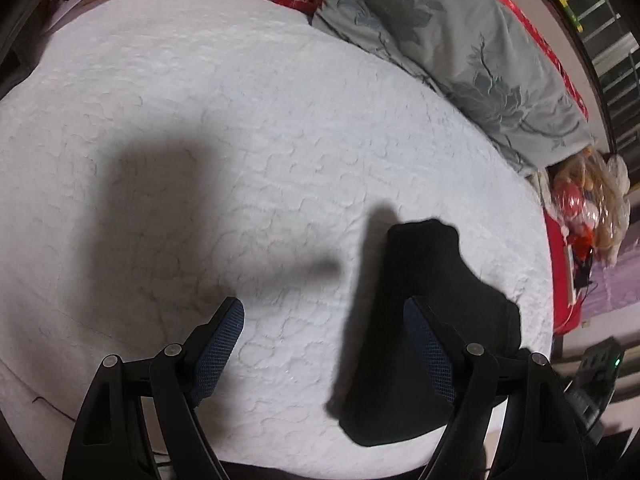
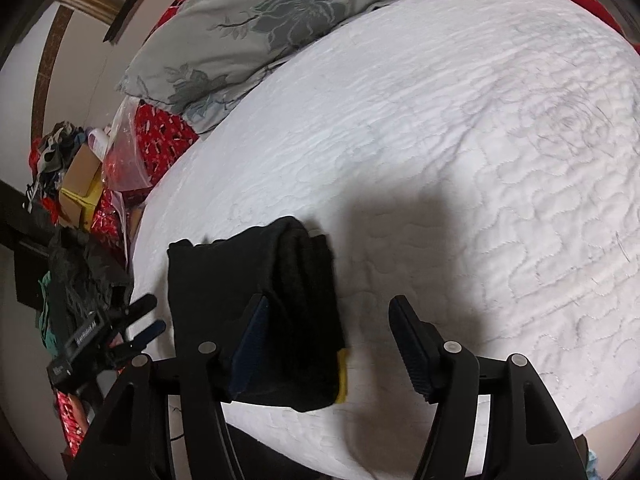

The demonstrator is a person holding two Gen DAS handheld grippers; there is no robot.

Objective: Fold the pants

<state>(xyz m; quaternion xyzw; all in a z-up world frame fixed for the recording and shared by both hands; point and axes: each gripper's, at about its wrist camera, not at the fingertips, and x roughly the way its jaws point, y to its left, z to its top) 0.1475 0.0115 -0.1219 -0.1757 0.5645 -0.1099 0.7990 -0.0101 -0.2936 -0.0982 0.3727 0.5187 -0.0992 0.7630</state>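
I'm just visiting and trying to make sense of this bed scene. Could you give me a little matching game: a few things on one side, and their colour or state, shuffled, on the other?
Things:
1. pants
2. quilt
3. pillow
4. left gripper

Descriptions:
A. grey with a flower print
B. black, folded into a compact bundle
C. jaws apart, holding nothing
D. white, stitched pattern

Pairs: 1-B, 2-D, 3-A, 4-C

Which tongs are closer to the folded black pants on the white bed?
Hard to say; both are close. The left tongs sit just left of the pants, one finger over them. The right tongs sit just right of them, one finger also overlapping. Both are open.
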